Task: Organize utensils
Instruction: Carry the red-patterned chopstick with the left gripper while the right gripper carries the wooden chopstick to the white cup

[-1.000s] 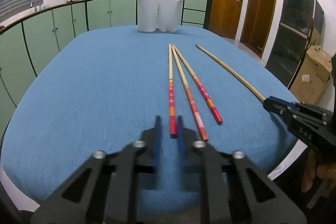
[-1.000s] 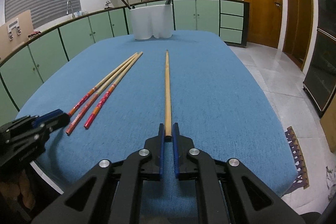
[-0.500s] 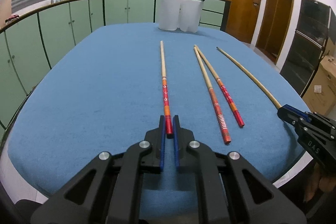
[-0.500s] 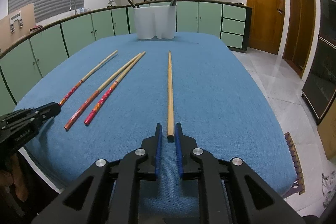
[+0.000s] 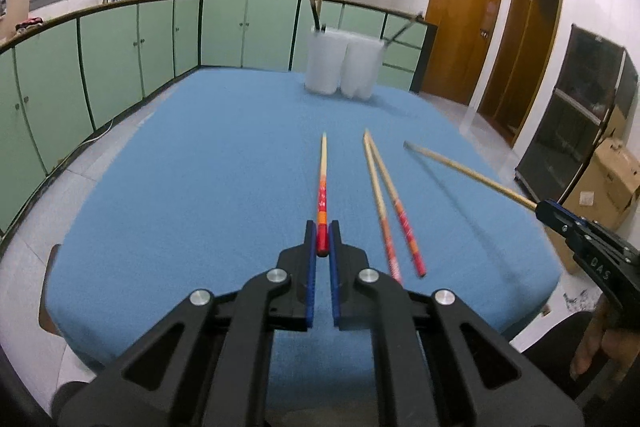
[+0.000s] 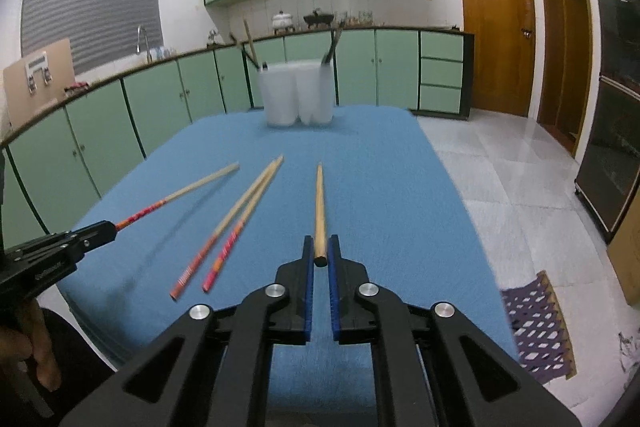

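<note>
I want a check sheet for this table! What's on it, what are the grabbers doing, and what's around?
Surface: blue tablecloth covers the table.
Job's things: red-ended chopstick and plain wooden chopstick, each lifted; two more chopsticks lie side by side; white utensil holder at the far end already holds utensils.
Clutter: nothing seen.
Grippers: left gripper grips the red-ended one; right gripper grips the plain one.
Cables: nothing seen.
Surroundings: green cabinets, wooden doors, cardboard box.

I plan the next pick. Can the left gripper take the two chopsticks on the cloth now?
Probably not yet: the left gripper is shut on a red chopstick. The pair lies uncovered beside it.
</note>
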Demonstrator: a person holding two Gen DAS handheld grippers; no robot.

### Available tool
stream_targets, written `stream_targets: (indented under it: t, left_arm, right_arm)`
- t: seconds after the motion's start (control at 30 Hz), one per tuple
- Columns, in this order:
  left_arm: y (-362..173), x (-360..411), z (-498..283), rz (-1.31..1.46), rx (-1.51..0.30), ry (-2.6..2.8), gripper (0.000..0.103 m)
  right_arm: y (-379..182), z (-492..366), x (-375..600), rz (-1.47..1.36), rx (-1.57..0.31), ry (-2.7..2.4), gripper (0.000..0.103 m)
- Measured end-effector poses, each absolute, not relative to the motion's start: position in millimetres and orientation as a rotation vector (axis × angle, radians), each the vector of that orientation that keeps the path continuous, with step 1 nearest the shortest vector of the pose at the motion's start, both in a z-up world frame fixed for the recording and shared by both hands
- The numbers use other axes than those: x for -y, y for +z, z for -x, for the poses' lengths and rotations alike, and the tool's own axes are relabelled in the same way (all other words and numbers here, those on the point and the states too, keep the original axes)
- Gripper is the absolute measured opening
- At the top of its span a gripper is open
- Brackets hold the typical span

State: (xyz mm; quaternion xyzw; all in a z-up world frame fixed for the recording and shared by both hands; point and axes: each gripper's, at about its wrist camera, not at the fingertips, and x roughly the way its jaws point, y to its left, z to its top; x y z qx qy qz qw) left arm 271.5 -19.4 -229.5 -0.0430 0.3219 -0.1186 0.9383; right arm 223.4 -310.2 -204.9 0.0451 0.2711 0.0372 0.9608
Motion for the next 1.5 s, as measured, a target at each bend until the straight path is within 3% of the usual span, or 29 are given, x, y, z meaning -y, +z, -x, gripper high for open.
stream_targets:
  t: [0.4, 0.9, 1.5]
  left_arm:
    - [-138, 19, -278, 0.031, -0.506, -0.277, 0.005]
    - [-88, 32, -379, -0.002, -0.582, -0.376, 0.005]
    - [0, 57, -474, 0.003, -0.414, -0.355, 0.005]
  right_arm:
    - [-118, -246, 297, 0.012, -0.488, 0.129, 0.007]
    - [-56, -369, 298, 0.045, -0.676, 0.224, 0.007]
    - [36, -461, 282, 0.061, -0.603, 0.220, 0.006]
